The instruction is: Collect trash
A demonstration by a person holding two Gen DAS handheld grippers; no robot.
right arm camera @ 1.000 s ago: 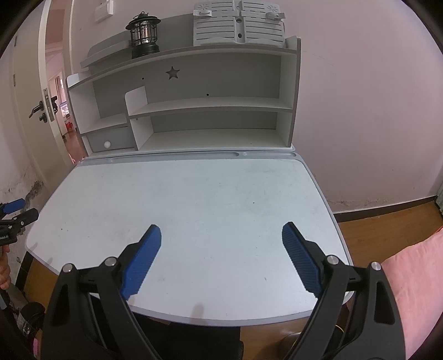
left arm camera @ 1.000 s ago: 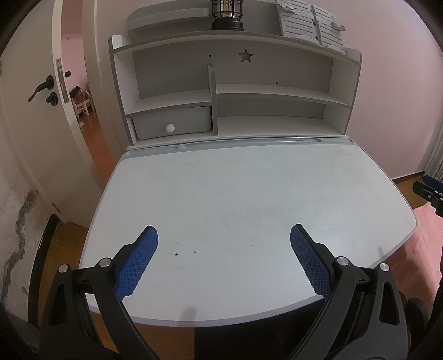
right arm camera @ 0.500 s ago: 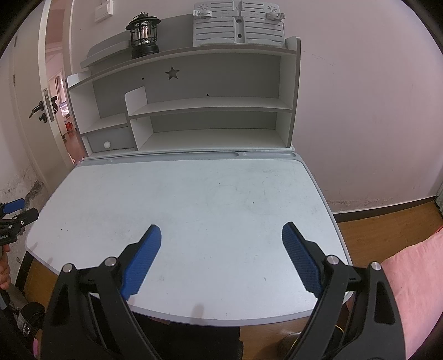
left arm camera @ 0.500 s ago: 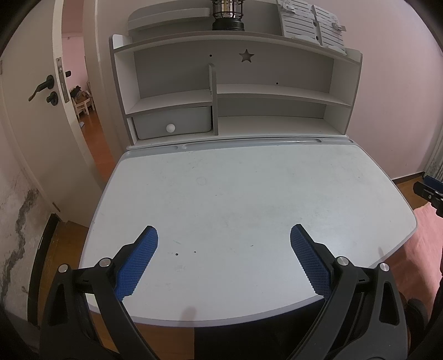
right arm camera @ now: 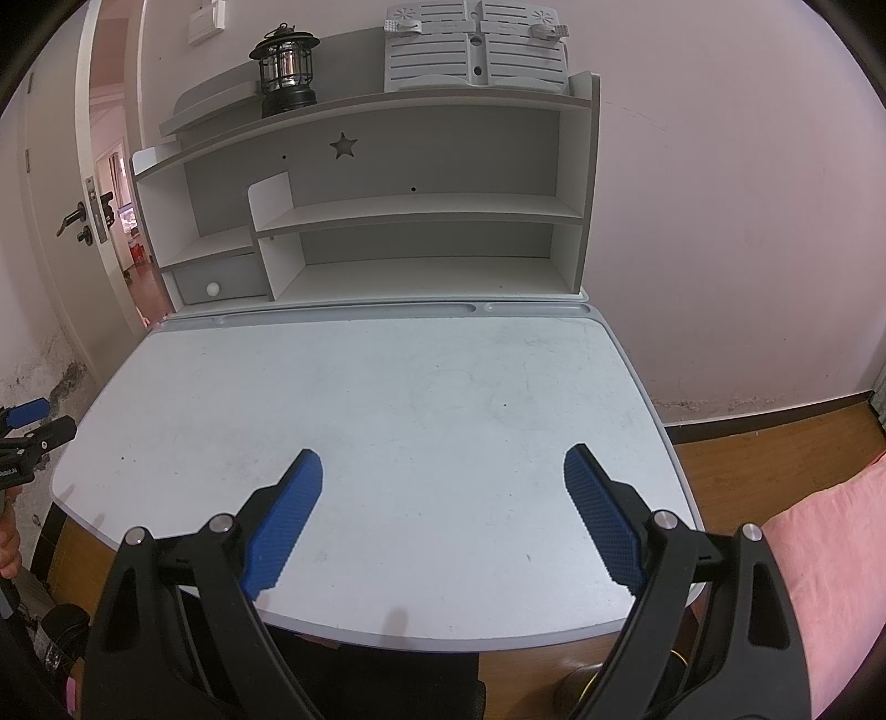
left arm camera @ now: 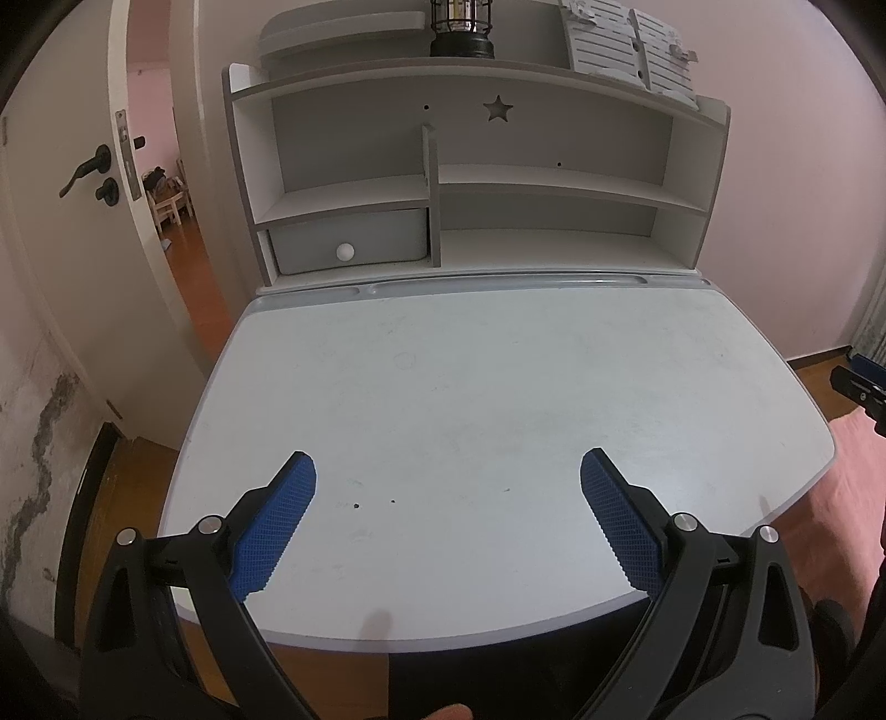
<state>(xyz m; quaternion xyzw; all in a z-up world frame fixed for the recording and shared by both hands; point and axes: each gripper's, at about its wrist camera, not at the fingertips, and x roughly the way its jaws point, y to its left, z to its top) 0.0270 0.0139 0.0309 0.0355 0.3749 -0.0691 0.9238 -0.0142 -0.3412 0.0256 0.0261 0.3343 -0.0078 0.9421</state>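
Both grippers hang over the near edge of the pale bench (left arm camera: 498, 387), tilted downward. The left gripper (left arm camera: 448, 471) and the right gripper (right arm camera: 443, 465) each stand with jaws spread wide, nothing between the blue pads. No trash can be made out on the bench; a lantern (right arm camera: 285, 69) stands atop the shelf unit (right arm camera: 415, 205) behind

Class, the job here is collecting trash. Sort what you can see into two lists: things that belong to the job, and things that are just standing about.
Belongs to the job:
- left hand-held gripper, open
- right hand-held gripper, open
- desk top, where no trash shows, only small dark specks

Just standing about:
- lantern on the top shelf
- slatted grey stand
- drawer
- door
- pink cushion
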